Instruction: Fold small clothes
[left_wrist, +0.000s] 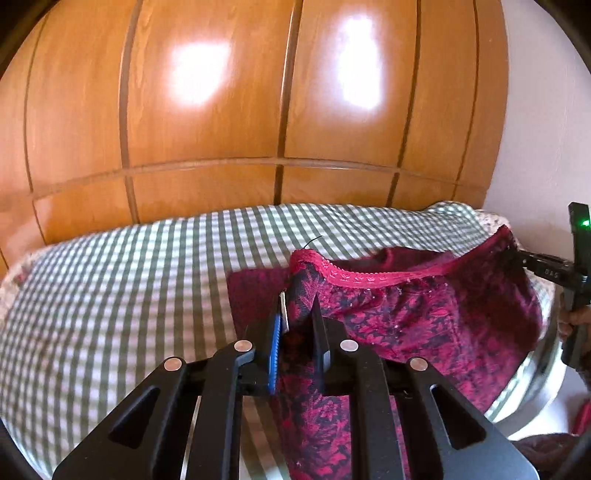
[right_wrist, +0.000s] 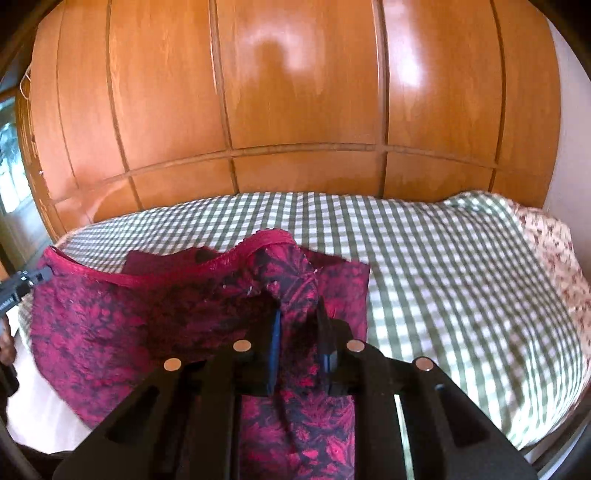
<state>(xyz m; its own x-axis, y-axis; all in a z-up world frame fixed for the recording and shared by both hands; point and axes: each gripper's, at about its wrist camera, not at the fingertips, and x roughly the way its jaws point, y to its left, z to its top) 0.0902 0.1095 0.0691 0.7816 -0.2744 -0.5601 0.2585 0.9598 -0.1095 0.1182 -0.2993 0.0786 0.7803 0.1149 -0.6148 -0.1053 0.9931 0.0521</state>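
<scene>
holding the red cloth (left_wrist: 424, 317) up over the bed (left_wrist: 110, 295), both tongs pinch its top edge. the left tongs (left_wrist: 299, 325) are clenched on one end of the lacy band (left_wrist: 369, 277), and the right tongs (right_wrist: 297, 332) are clenched on the other end. the band runs side to side between them, and the cloth hangs down. i think the next move brings the two ends together, so both hands matter the same.

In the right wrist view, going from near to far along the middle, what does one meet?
Right tongs shut on the red patterned underwear → its lace waistband → green checked bedcover → wooden wardrobe doors.
</scene>
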